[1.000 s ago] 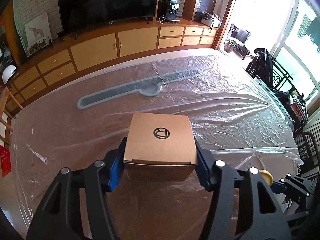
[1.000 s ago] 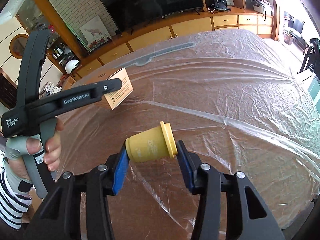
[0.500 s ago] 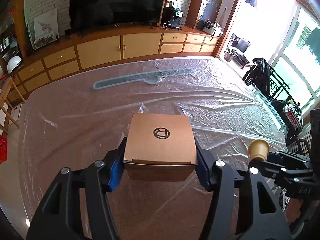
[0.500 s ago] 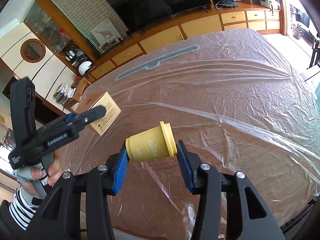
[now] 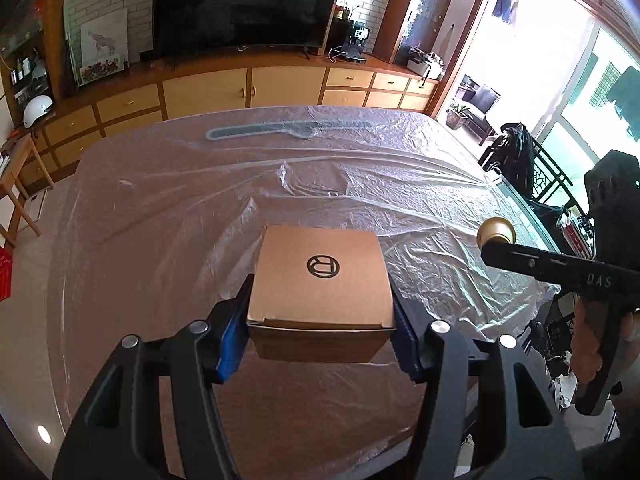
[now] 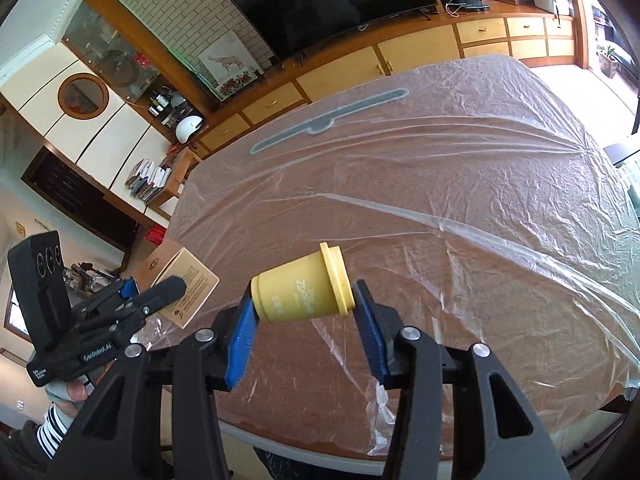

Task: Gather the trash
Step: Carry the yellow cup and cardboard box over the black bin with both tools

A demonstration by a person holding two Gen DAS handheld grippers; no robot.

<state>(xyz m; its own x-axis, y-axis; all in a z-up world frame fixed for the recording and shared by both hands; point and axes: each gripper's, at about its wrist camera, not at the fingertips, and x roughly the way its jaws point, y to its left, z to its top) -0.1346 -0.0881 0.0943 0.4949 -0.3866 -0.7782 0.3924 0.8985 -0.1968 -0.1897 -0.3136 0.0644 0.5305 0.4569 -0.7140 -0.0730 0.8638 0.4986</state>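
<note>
Left gripper (image 5: 320, 328) clamped on cardboard box (image 5: 320, 280); right gripper (image 6: 302, 320) pinching yellow cup (image 6: 304, 290) end to end, both aloft over plastic-covered table (image 6: 460, 208). Risk: cup pivoting, slipping out if jolted.

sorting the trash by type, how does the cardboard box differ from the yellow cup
The cardboard box is brown and flat-sided, with a round logo on top; the yellow cup is round, with a flanged rim. The box sits level in the left gripper; the cup lies sideways in the right gripper. Both are clamped and held above the plastic-covered table.
</note>
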